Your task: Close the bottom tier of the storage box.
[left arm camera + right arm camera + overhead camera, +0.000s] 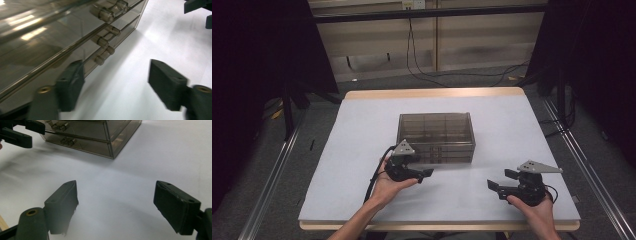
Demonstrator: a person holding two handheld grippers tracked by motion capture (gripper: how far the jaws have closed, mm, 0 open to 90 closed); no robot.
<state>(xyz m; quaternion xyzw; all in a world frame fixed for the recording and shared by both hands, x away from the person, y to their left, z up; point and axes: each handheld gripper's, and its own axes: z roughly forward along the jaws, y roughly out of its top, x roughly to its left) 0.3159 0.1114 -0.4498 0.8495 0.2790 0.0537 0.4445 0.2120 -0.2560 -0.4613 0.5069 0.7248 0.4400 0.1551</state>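
Currently on the table (362, 150), a white-topped surface with a wooden edge:

Item one: drawer box (435, 136), smoky see-through plastic, standing near the middle of the table, its front face turned toward the person. Drawers appear stacked in rows, each with a small round knob (103, 58); in the left gripper view the knobs run along the front, and all drawers look pushed in.

Item two: left gripper (424, 173), held in the person's left hand (387, 187), just in front of the box's near-left corner. Jaws stand spread apart with nothing between them; in its own view one jaw sits close against the lower front of the box, whether touching cannot be told.

Item three: right gripper (503, 181), held in the right hand (537, 207), well apart from the box toward the near-right of the table. Jaws likewise spread wide, holding nothing, over bare white surface.

Step in hand, as judged: the approach to a drawer knob, with the left gripper nearest.

Next move, as judged: line the left jaws up on either side of one knob, close on it, then pull straight outward; the right gripper may need to steady the light box against sliding.
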